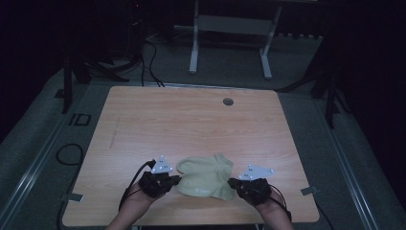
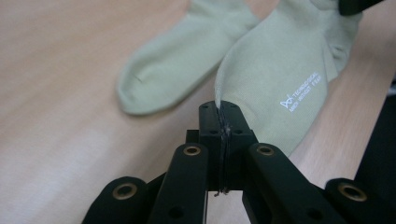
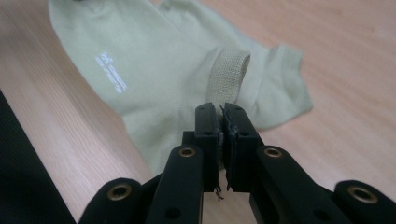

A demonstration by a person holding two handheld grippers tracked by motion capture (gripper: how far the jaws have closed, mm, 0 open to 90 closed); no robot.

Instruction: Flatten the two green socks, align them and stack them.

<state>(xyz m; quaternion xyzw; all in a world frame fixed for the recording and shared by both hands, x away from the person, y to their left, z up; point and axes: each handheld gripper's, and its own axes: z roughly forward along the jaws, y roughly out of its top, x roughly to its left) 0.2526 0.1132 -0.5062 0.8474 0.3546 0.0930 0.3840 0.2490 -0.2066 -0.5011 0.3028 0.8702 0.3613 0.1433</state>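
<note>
Seen from above: pale green sock [image 1: 207, 176] lay flat on a wooden table [image 1: 191, 120], near the edge closest to the person, stretched between the two tools. Left gripper [image 1: 175, 179] at the sock's left end, right gripper [image 1: 232, 182] at its right end, each held in a hand coming in from the bottom. Grey three-cornered plate on top of each. Cables trailed back from both toward the forearms.

Seen along the left gripper [image 2: 221, 108]: jaws clenched tight, pinching the edge of the sock [image 2: 275, 79] right at the tips. Beyond the tips, sock spread up and to the right, small white lettering printed on it just right of the jaws. A second lobe of pale green cloth [image 2: 177, 60], folded sock or a second one, not clear which, stretched away ahead and to the left of the tips, resting on the table [image 2: 60, 93]. Other gripper's dark tip just visible far ahead, at the top right.

Seen along the right gripper [image 3: 221, 111]: jaws clamped together on the sock's [image 3: 154, 70] edge at the tips. Ribbed cuff stood up just ahead of the tips. White lettering ahead and to the left. Rest of the cloth fanned out ahead on the table [image 3: 345, 70].
</note>
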